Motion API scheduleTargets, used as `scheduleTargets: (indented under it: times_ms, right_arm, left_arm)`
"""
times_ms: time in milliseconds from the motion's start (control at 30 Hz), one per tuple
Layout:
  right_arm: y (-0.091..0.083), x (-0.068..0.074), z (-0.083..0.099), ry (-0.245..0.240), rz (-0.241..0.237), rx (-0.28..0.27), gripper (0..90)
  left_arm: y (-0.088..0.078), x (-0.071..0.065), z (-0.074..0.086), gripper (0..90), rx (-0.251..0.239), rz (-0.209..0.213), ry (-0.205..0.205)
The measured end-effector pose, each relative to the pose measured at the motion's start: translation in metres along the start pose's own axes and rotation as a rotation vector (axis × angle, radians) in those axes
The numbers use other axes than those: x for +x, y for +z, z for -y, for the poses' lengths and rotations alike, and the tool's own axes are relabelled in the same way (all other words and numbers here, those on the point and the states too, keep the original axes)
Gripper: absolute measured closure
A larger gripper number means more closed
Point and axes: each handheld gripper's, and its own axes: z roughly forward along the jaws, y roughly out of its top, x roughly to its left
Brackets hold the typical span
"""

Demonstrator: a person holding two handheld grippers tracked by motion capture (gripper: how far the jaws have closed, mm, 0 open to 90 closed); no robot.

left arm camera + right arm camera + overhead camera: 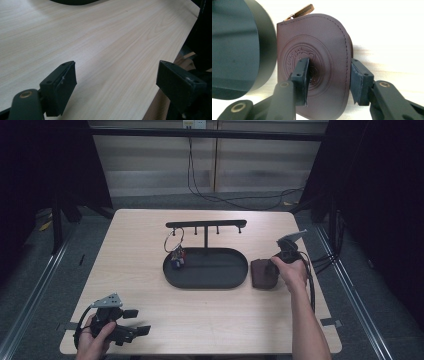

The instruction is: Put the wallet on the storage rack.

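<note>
A dark brown leather pouch lies flat on the table just right of the black oval tray. My right gripper points down at it. In the right gripper view the pouch shows an embossed round seal and a tan zipper pull. There my right gripper has one jaw over the seal and the other at the pouch's right edge; the leather is not bunched. My left gripper rests at the front left corner, wide open over bare wood.
The tray carries a T-shaped black rack with hooks; a key ring with small charms hangs at its left end. Bare tabletop lies between my hands. The table edge is close on the right.
</note>
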Motion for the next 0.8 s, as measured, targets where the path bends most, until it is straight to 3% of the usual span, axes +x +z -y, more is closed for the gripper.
scheduleTargets:
  times_ms: [300,533,633,800]
  right_arm:
    - [-0.017,0.006,0.0,-0.038,0.006,-0.027,73.7]
    - [-0.02,0.017,-0.001,-0.09,0.049,-0.026,75.2]
    - [-0.029,0.027,-0.001,-0.107,0.057,-0.039,81.2]
    - [-0.036,0.042,-0.003,-0.143,0.118,-0.02,82.4]
  left_arm:
    - [0.001,0.0,0.0,16.2,0.005,0.002,-0.001]
    - [0.0,0.002,0.0,16.3,0.002,0.002,-0.01]
    - [0.001,0.002,0.0,16.3,0.009,0.006,-0.008]
    - [0.001,0.003,0.0,16.3,0.011,0.007,-0.011]
